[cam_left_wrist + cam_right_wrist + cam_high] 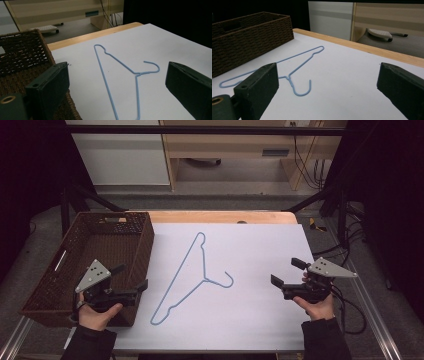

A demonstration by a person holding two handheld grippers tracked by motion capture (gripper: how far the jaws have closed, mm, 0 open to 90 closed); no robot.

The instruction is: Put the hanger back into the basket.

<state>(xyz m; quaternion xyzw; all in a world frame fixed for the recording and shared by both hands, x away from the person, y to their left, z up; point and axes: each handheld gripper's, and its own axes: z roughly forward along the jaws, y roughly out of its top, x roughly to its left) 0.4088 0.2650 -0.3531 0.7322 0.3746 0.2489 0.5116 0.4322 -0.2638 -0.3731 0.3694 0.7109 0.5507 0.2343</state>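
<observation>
1. My left hand-held gripper (131, 277) hangs wide open with nothing in it, over the near corner of the basket (80, 270).
2. My right hand-held gripper (288, 271) is wide open too — nothing in it, out at the right side of the bench (260, 320).
3. The blue hanger (192, 279) lies flat on the white bench between them, just beside the basket, hook pointing right.
4. I think the next step is the grab. The wire is thin and flat, so I would go low and close on one straight part — slowly, or it may slide away.
</observation>
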